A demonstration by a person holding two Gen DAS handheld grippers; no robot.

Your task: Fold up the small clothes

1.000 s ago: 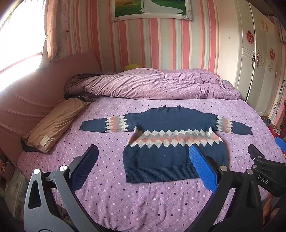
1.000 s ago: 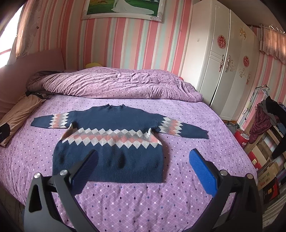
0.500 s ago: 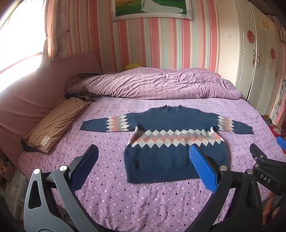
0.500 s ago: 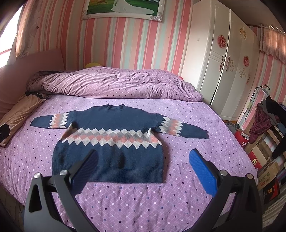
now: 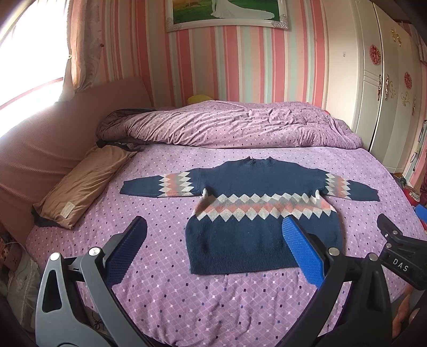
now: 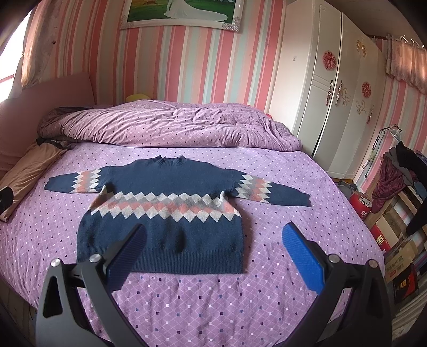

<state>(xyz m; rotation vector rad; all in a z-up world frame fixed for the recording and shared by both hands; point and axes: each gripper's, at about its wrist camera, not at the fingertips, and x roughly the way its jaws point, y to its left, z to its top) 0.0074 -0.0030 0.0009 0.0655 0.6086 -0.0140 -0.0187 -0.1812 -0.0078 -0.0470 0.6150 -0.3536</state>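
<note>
Sweater (image 5: 256, 213) flat on bed (image 5: 202, 299), its hem partly behind both grippers' spread, empty fingers (image 5: 301, 251).

1. Framed picture (image 5: 226, 12): top cut off by the frame edge in both my views.
2. Yellow object (image 5: 198, 99) behind the quilt (image 5: 240, 125): mostly hidden, kind not tellable.
3. Dark cloth (image 5: 120, 142) under the quilt's left end: mostly covered.
4. Boxes (image 6: 400, 260) beside the bed, right view: print too small to read.
5. My right tongs (image 5: 405, 235) in the left view: partly cut off by the edge.
</note>
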